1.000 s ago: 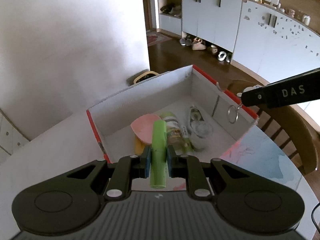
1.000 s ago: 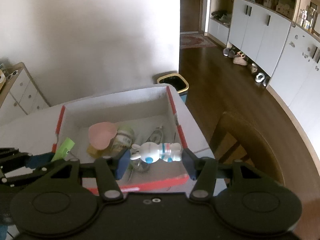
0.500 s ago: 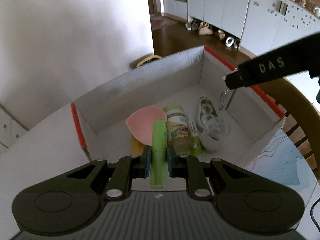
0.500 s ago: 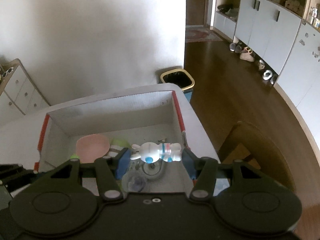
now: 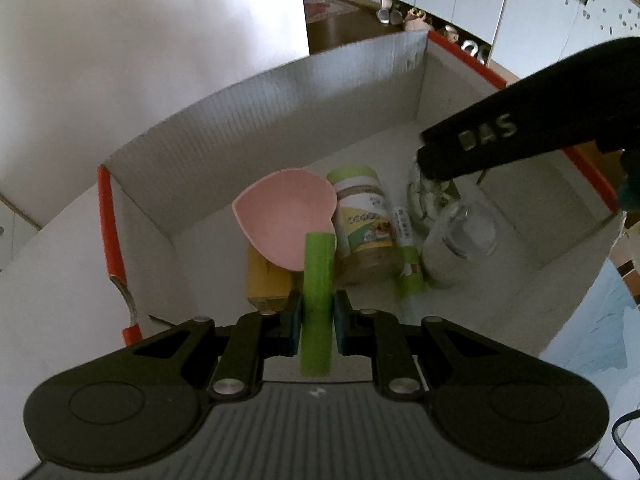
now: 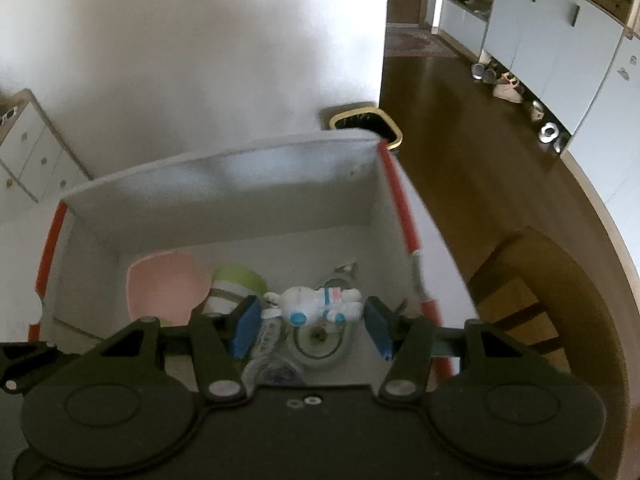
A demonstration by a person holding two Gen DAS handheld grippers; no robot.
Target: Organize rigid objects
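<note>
— What is each claw carrying?

— The left claw (image 5: 316, 316) is pinching a green stick (image 5: 317, 304); the right claw (image 6: 312, 326) is clamping a white toy figure (image 6: 316, 304) lengthwise between its blue pads (image 6: 245, 330).

— And around them?

— Both are hovering over an open white box (image 5: 280, 120) on a white tabletop (image 5: 60, 280), holding a pink dish (image 5: 286, 220), a jar (image 5: 364, 224) and a glass (image 5: 460, 240). A white wall (image 6: 200, 60), dark wood floor (image 6: 460, 120) and pale cabinets (image 6: 540, 32) are lying beyond.

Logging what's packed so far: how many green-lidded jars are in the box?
1: the green-lidded jar lies in the box, between the pink heart dish and the glass jar. Others could be hidden underneath.
</note>
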